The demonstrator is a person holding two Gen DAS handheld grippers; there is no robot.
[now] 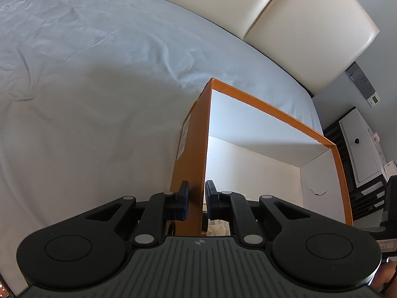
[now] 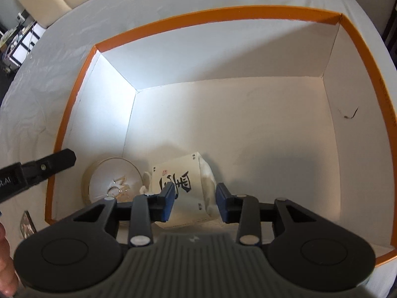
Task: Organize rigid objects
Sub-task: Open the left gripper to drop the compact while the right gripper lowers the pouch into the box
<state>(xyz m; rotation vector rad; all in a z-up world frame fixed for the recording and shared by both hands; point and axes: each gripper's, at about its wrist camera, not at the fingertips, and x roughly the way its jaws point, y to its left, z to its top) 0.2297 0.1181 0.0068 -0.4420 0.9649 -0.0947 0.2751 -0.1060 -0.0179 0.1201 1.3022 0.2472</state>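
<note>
An orange box with white inside (image 2: 223,15) sits on a white bed. In the left wrist view my left gripper (image 1: 197,198) is shut on the box's left wall (image 1: 198,149), one finger outside and one inside. In the right wrist view my right gripper (image 2: 194,202) is open above the box's inside, over a white box with black calligraphy (image 2: 178,186) that lies on the box floor. A round cream tin (image 2: 111,178) lies to its left. The left gripper (image 2: 49,164) shows at the box's left rim.
The white bed sheet (image 1: 86,87) spreads left of the box. A cream padded headboard (image 1: 297,19) stands behind. A white cabinet (image 1: 359,144) and wall panel are at the far right. A small dark framed item (image 2: 26,226) lies outside the box's left corner.
</note>
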